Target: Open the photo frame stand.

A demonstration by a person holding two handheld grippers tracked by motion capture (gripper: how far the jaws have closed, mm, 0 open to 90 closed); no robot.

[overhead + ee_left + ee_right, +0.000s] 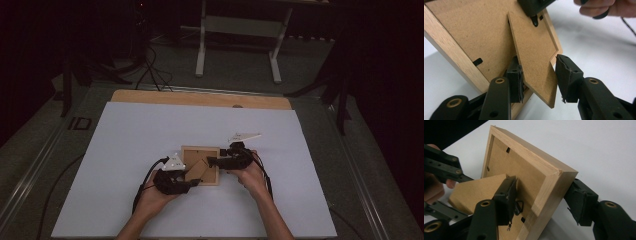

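Near the front edge of the white board, a little right of its middle, your wooden picture frame lies face down, its brown backing panel turned upward. You hold a gripper at each side of it.

Your left gripper comes in at the frame's front left corner. Seen from the left gripper view, its jaws stand apart around the fold-out stand flap, which is lifted away from the backing panel. One pad sits behind the flap, against the frame; the other stands just off the flap's free corner, with a narrow gap visible. It is not pressing on the flap.

Your right gripper reaches in from the frame's right side. From the right gripper view, its jaws straddle the frame's wooden rail near a corner: one pad lies inside on the backing panel beside a small metal clip, the other outside the rail. Whether both pads press on the wood you cannot tell, though the outer pad looks just touching.

Both your hands rest low over the board, and cables trail back from each gripper toward the front edge.
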